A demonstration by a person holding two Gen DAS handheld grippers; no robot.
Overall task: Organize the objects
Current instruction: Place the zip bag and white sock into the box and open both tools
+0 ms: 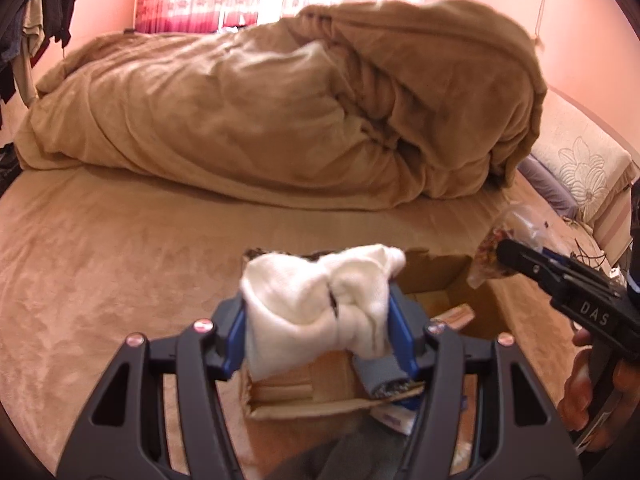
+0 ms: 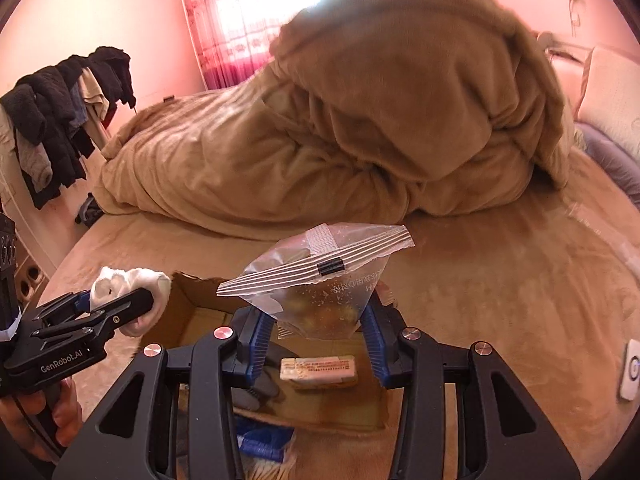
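My left gripper point(image 1: 320, 320) is shut on a bundled white cloth point(image 1: 320, 296), held above an open cardboard box point(image 1: 444, 276) on the bed. From the right wrist view the same left gripper point(image 2: 120, 308) and white cloth point(image 2: 128, 284) hang over the box's left edge point(image 2: 188, 300). My right gripper point(image 2: 316, 340) is shut on a clear zip bag point(image 2: 320, 288) with yellowish contents, above the box. In the left wrist view this right gripper point(image 1: 504, 256) and zip bag point(image 1: 496, 240) sit at the box's right side. Inside the box lie a small flat packet point(image 2: 318, 372) and a grey item point(image 1: 380, 376).
A heaped tan duvet point(image 1: 300, 112) fills the back of the bed. The tan bedsheet point(image 1: 100, 260) spreads around the box. Dark clothes point(image 2: 60, 120) hang on a rack at left. A pillow point(image 1: 580, 160) lies at right, and a white remote point(image 2: 632, 372) rests on the sheet.
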